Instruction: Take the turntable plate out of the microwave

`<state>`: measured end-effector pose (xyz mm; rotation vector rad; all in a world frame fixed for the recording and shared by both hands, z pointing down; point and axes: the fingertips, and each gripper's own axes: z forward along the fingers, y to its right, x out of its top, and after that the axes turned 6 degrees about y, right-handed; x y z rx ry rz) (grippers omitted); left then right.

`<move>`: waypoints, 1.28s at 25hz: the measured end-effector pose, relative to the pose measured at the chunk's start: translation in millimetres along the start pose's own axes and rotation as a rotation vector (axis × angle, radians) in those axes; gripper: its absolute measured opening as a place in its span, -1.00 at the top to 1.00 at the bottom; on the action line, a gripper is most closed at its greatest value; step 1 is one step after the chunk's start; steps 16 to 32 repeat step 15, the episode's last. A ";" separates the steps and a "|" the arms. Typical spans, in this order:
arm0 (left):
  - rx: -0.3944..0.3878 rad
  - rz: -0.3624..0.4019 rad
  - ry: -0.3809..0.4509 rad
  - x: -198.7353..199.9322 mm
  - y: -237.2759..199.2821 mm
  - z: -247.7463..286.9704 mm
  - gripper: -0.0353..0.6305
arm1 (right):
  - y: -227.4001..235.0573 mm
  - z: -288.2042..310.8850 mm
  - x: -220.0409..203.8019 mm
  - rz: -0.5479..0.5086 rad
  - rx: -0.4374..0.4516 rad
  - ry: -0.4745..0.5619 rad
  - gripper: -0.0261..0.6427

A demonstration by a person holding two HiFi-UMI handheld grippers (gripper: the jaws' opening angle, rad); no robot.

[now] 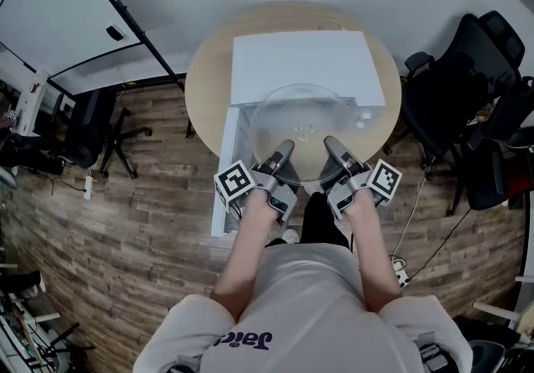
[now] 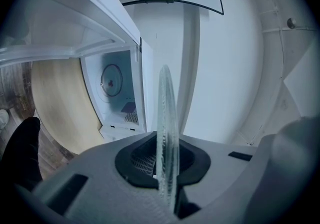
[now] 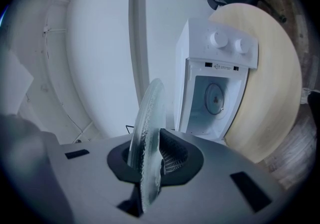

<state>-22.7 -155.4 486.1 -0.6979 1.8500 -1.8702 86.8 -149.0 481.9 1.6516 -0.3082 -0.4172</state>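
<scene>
The clear glass turntable plate (image 1: 302,123) hangs level in the air in front of the white microwave (image 1: 309,63), outside its cavity. My left gripper (image 1: 282,153) is shut on the plate's near left rim, and my right gripper (image 1: 332,148) is shut on the near right rim. In the left gripper view the plate (image 2: 165,113) shows edge-on between the dark pads (image 2: 137,160). The right gripper view has the plate (image 3: 149,118) edge-on in the same way, with the open, empty microwave cavity (image 3: 216,98) beyond it.
The microwave stands on a round wooden table (image 1: 207,88), its door (image 1: 224,183) swung open to the left over the table's edge. Black office chairs stand at the right (image 1: 467,96) and the left (image 1: 92,133) on the wooden floor.
</scene>
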 end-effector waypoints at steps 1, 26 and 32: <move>-0.003 -0.001 -0.004 -0.2 0.0 0.6 0.80 | 1.0 0.1 -0.1 0.002 -0.003 0.000 0.81; 0.022 -0.043 -0.007 -3.4 -8.4 -1.4 0.80 | 2.2 -1.7 0.5 -0.015 0.000 -0.015 0.81; 0.022 -0.043 -0.007 -3.4 -8.4 -1.4 0.80 | 2.2 -1.7 0.5 -0.015 0.000 -0.015 0.81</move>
